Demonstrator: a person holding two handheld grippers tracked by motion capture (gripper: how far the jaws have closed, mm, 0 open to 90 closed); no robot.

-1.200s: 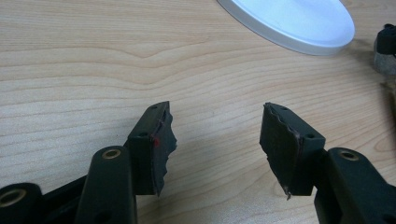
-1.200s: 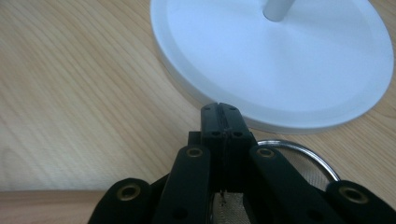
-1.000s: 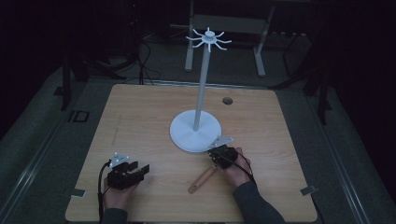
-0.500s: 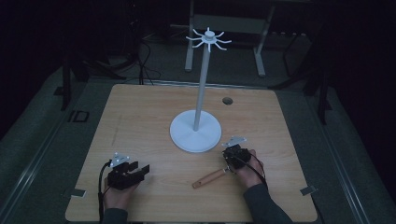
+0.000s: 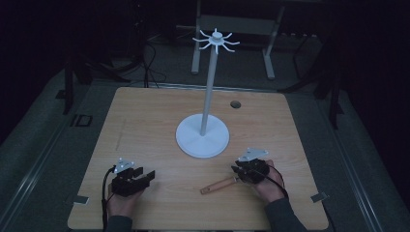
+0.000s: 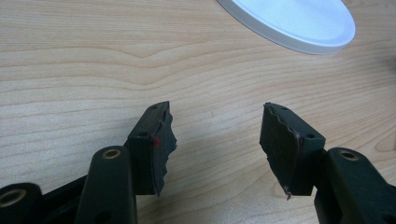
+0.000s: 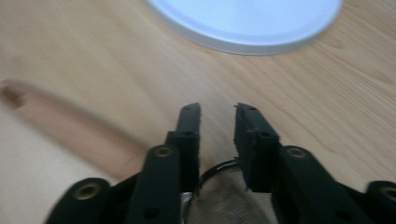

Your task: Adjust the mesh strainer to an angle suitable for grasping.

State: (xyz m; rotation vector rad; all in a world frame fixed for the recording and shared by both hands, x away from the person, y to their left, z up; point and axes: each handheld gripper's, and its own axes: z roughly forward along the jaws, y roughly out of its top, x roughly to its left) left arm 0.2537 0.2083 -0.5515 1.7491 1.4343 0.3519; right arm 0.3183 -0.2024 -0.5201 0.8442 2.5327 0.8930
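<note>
A small strainer with a wooden handle (image 5: 217, 185) lies on the table near its front edge, the handle pointing left. In the right gripper view the handle (image 7: 70, 126) runs off to the left, and the metal mesh ring (image 7: 224, 196) sits low, at the root of the jaws. My right gripper (image 5: 238, 170) (image 7: 218, 109) has just been opening. Bare table shows between its tips and the pads press on nothing. My left gripper (image 5: 147, 175) (image 6: 217, 135) rests open on the wood at the front left, with nothing between its fingers.
A white stand (image 5: 208, 92) with hooked arms at the top rises from a round base (image 5: 202, 137) (image 6: 289, 23) (image 7: 247, 23) at the middle of the wooden table (image 5: 145, 121). A small dark hole (image 5: 235, 104) marks the far right of the top.
My right hand has moved right along the front of the table, and the strainer has come with it. Its jaws, shut before, now stand apart. The left hand has stayed put.
</note>
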